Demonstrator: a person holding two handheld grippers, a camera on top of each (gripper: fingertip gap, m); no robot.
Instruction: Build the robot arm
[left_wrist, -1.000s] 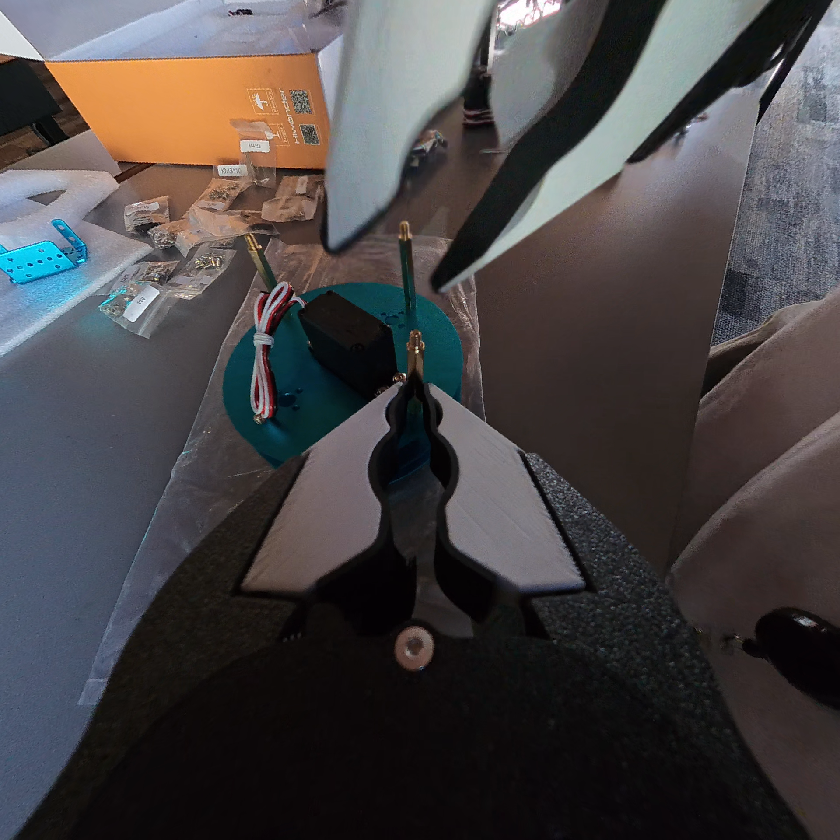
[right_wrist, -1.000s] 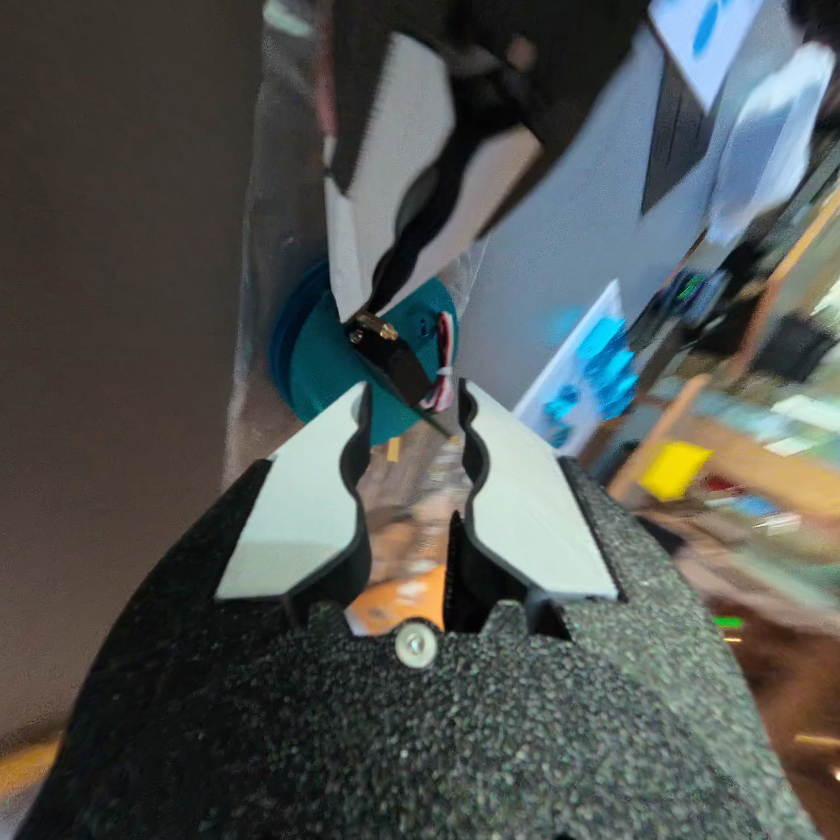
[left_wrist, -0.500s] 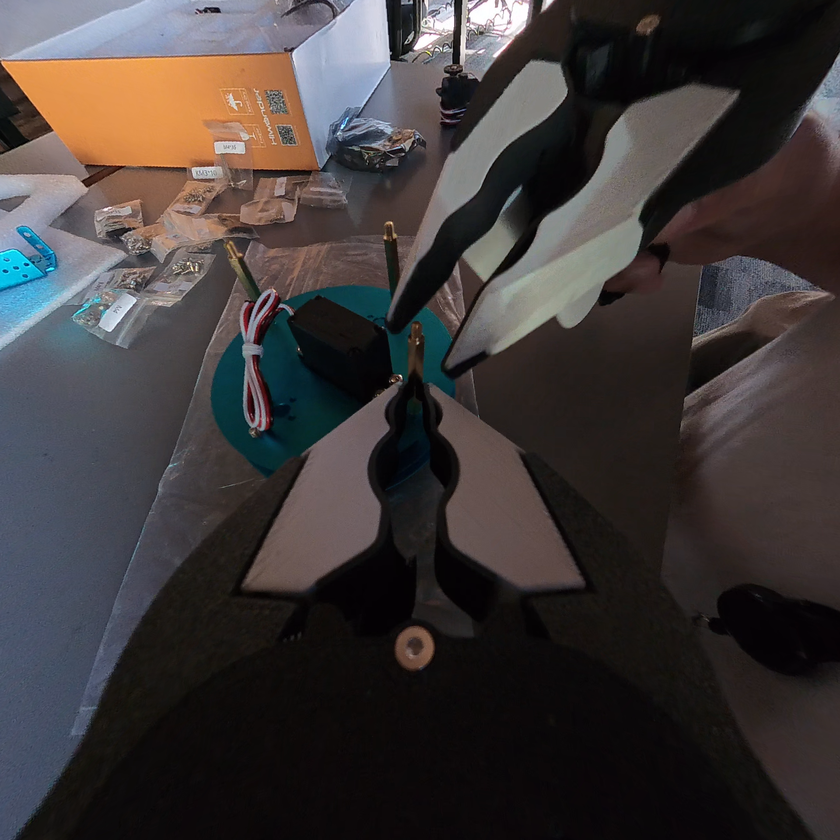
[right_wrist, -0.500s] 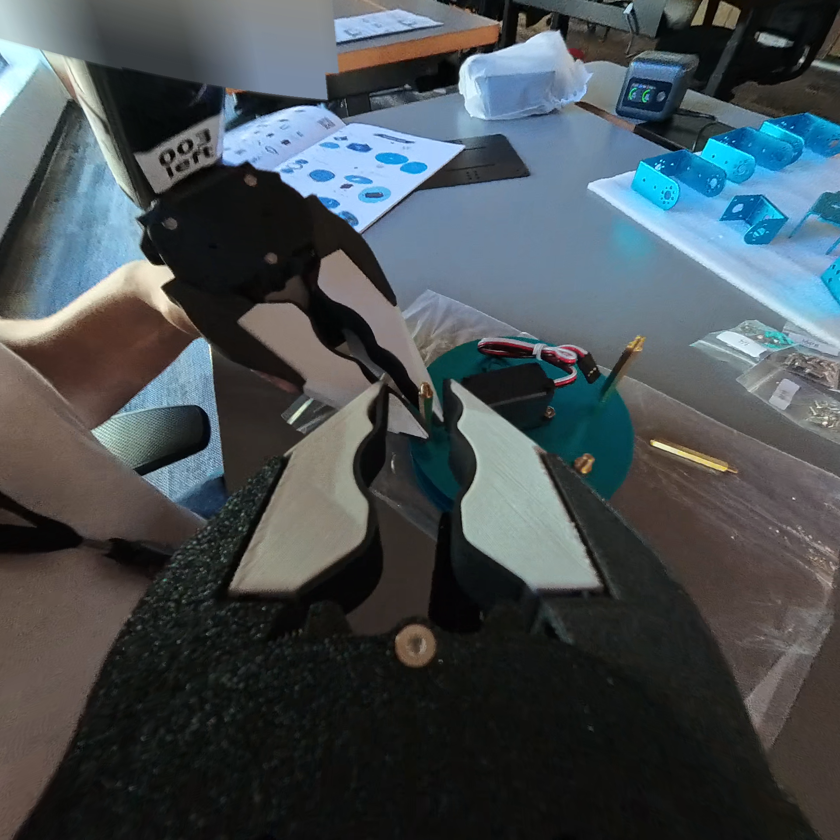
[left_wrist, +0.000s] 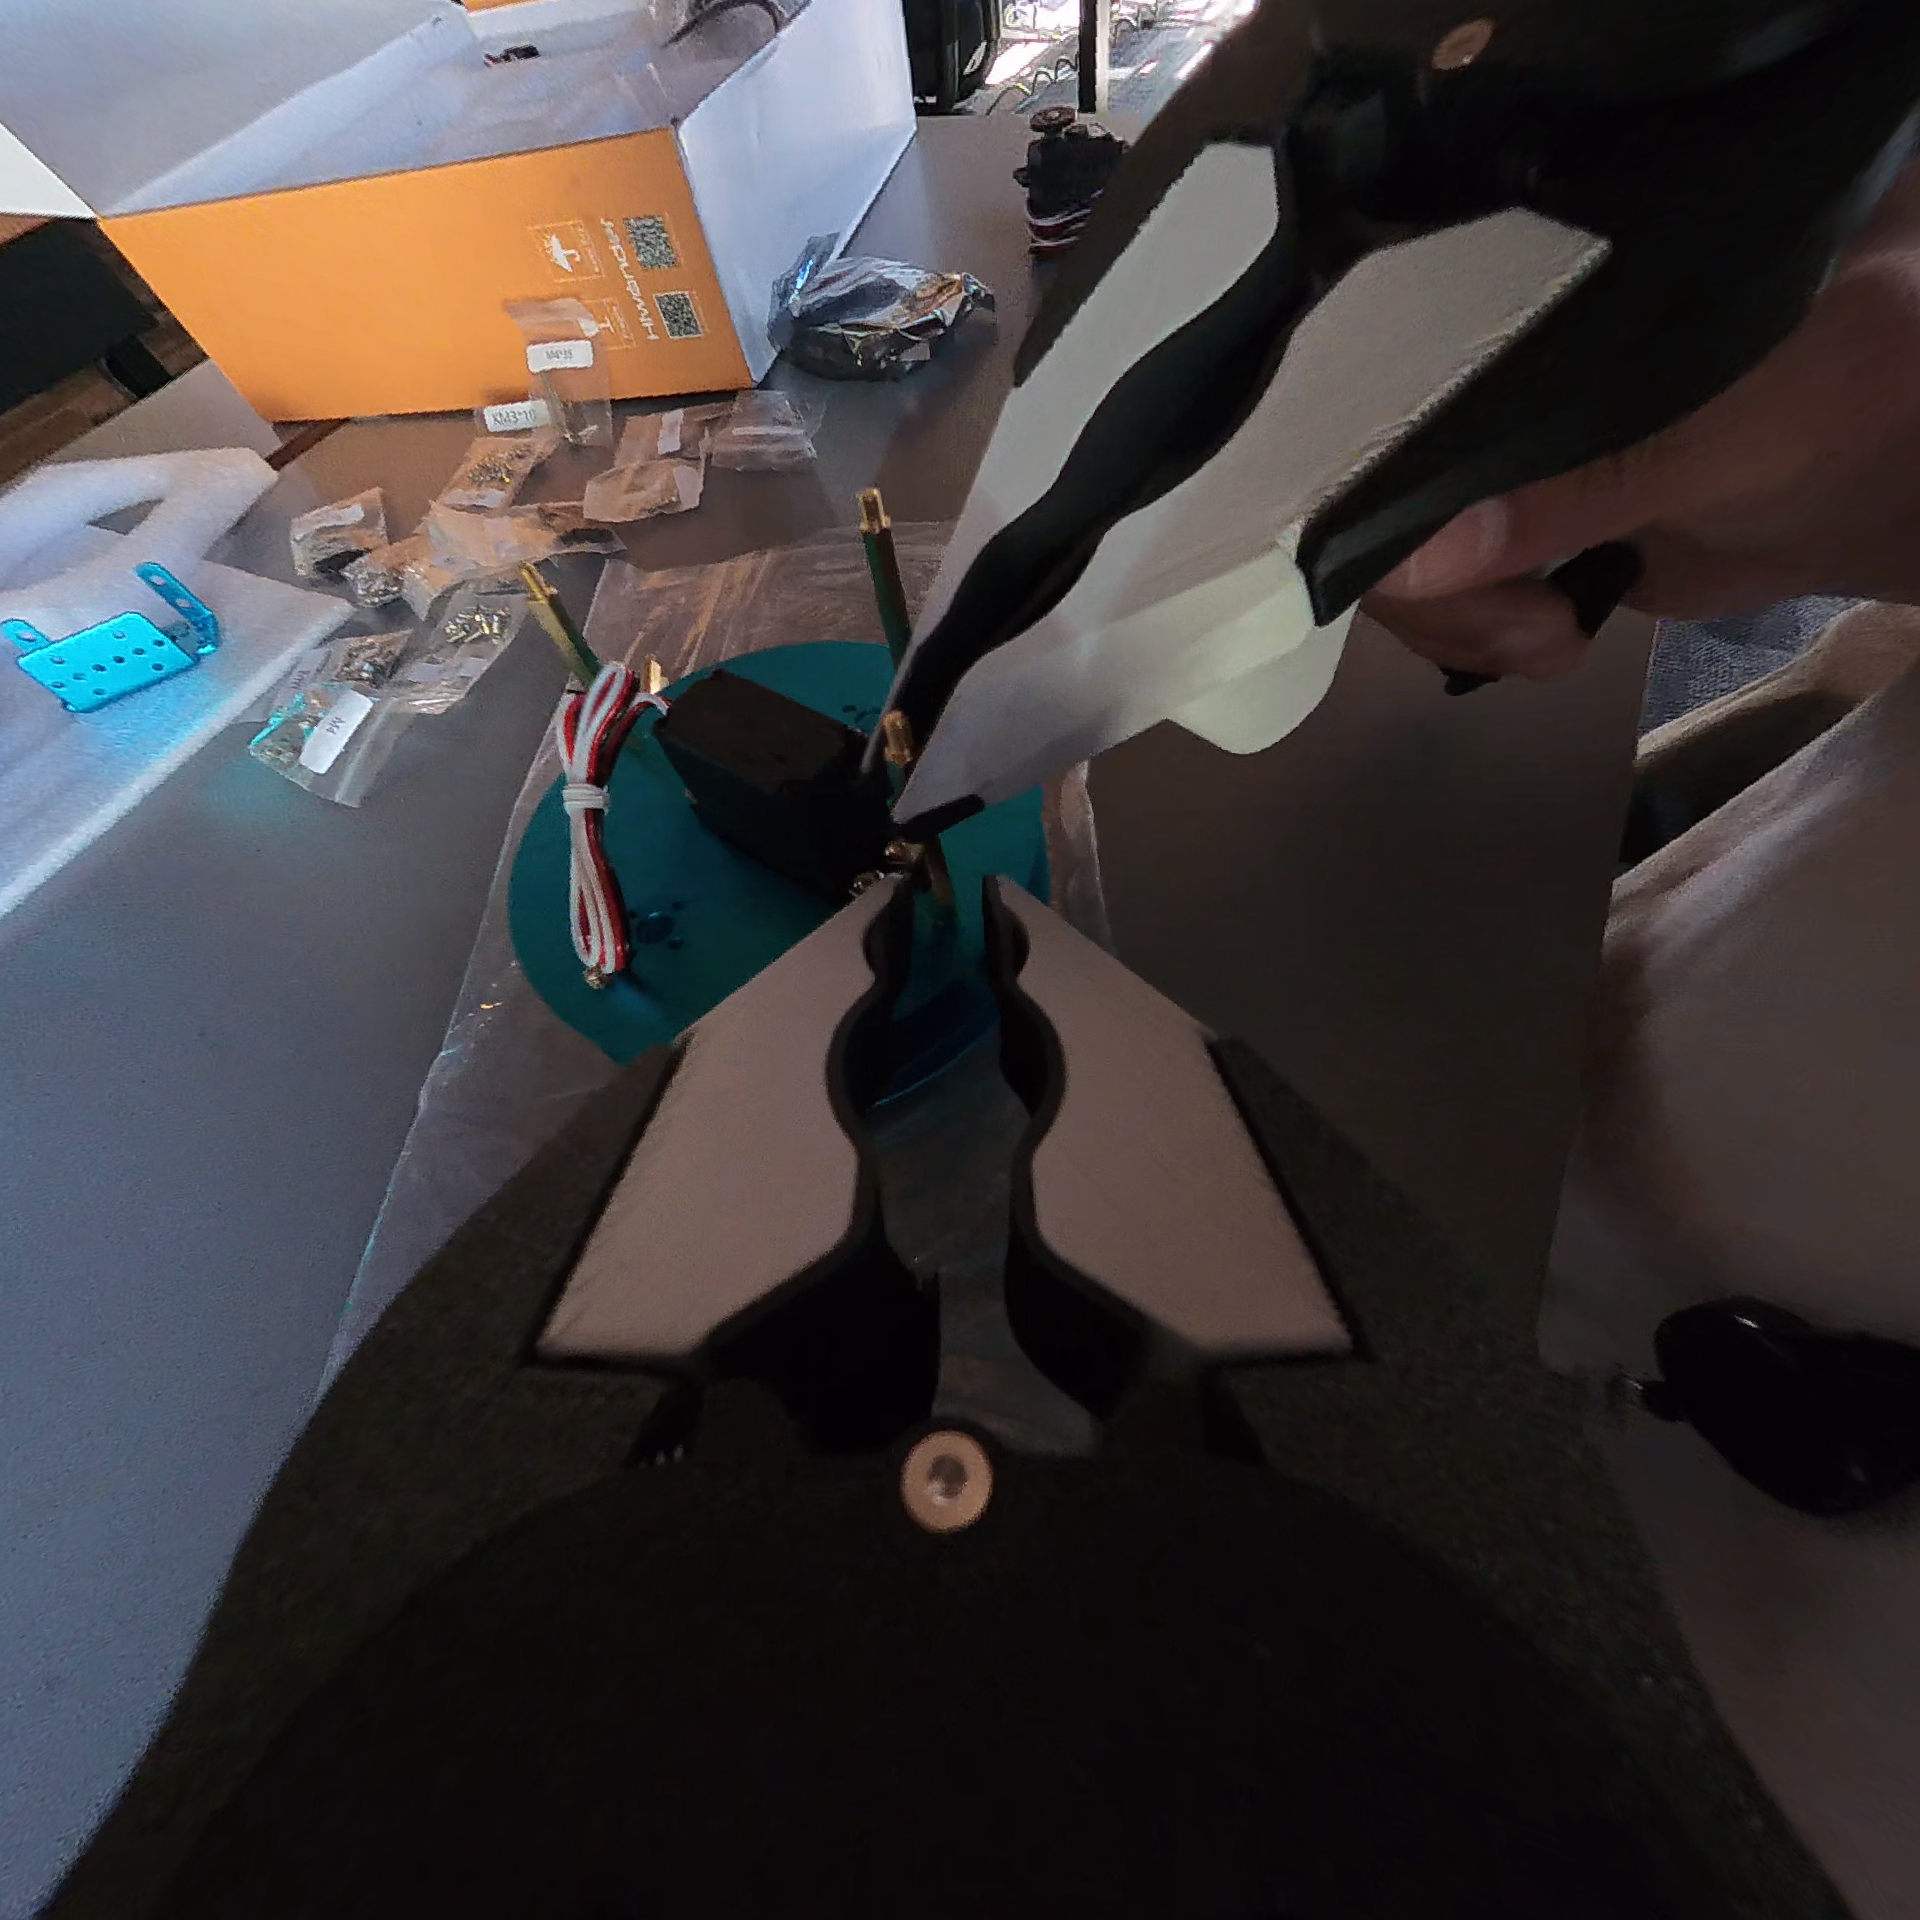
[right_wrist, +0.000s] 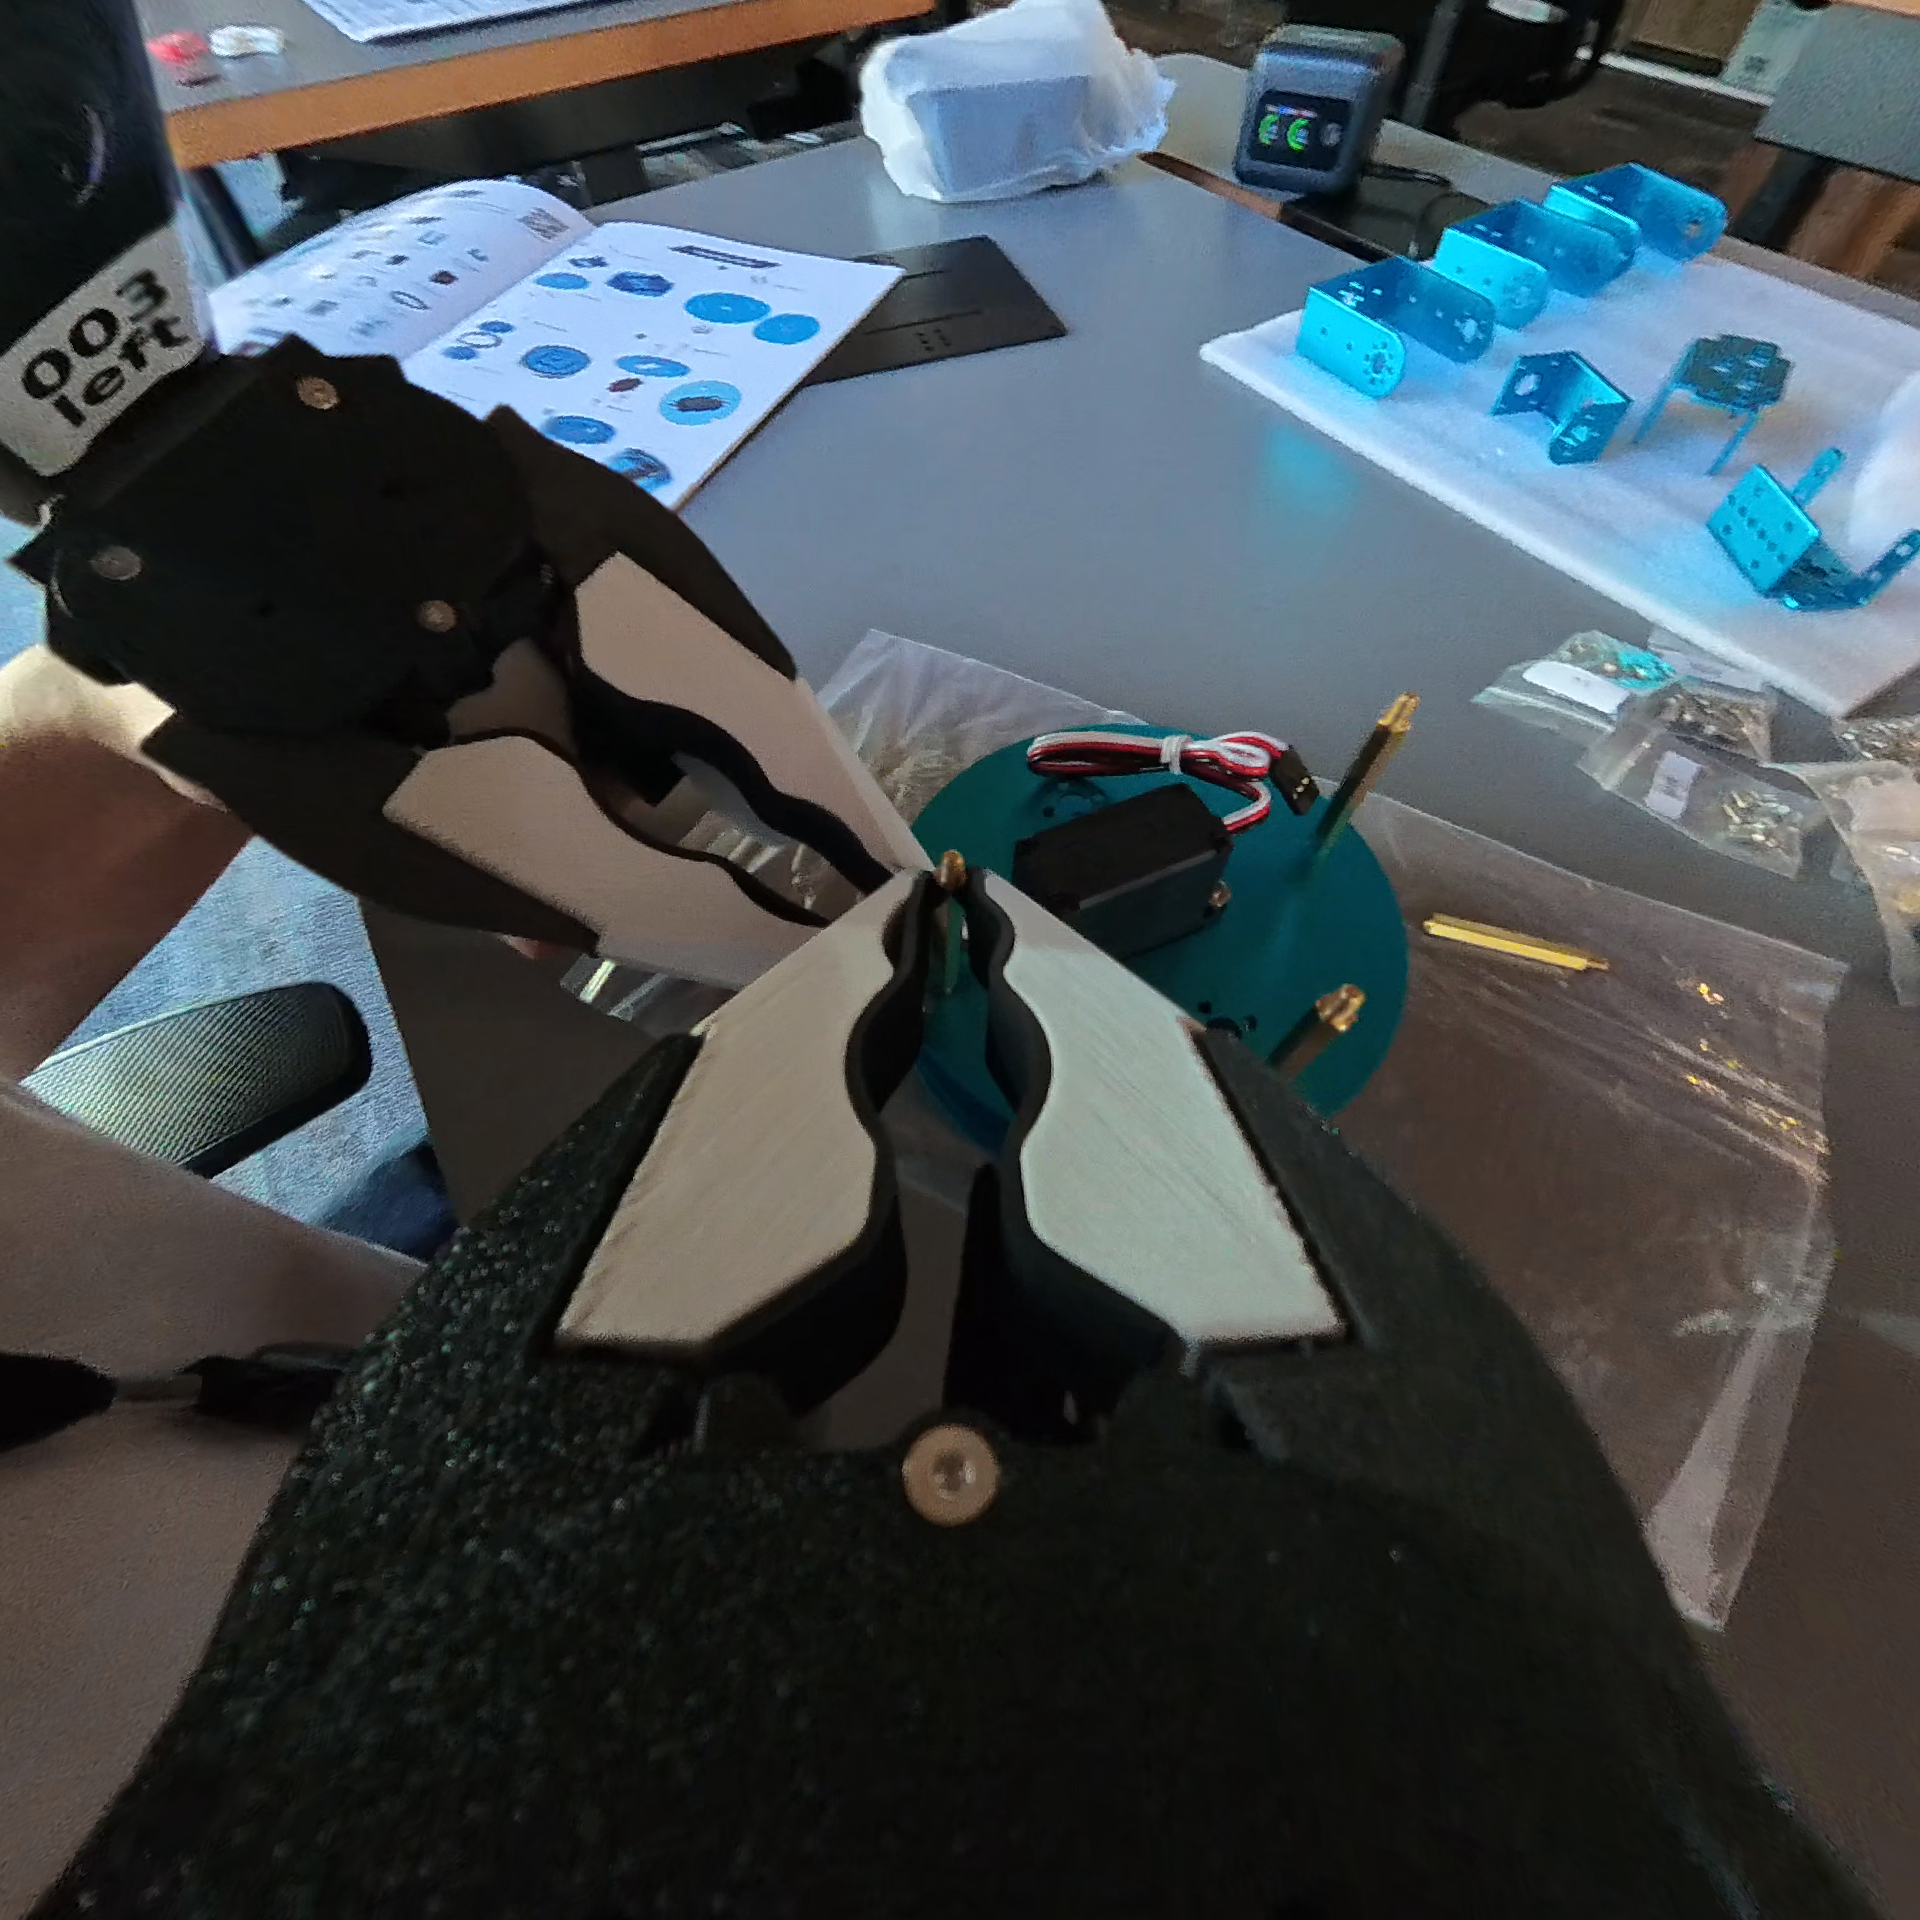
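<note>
A teal round plate (left_wrist: 623, 935) lies on a clear plastic sheet and carries a black servo (left_wrist: 769, 769) with a red-white wire (left_wrist: 592, 810). A brass standoff (right_wrist: 949, 868) stands at the plate's near edge. My right gripper (right_wrist: 943, 885) is shut on its upper part; in the left wrist view it (left_wrist: 902, 764) comes down from the upper right. My left gripper (left_wrist: 940, 883) sits around the standoff's foot with its jaws slightly apart; it also shows in the right wrist view (right_wrist: 878, 878). Two more standoffs (right_wrist: 1371, 769) (right_wrist: 1330, 1018) stand on the plate (right_wrist: 1299, 966).
A loose standoff (right_wrist: 1507, 943) lies on the plastic sheet (right_wrist: 1558, 1195). Small bags of screws (left_wrist: 468, 540), an orange box (left_wrist: 416, 281), blue metal brackets on white foam (right_wrist: 1558, 312) and an open booklet (right_wrist: 582, 322) lie around. The table edge and a person's legs are close by. Both grippers' tips are close together, under 4 cm apart.
My right gripper swung down from above and closed on the standoff's top. My left gripper's jaws have parted a little around the standoff's foot.
</note>
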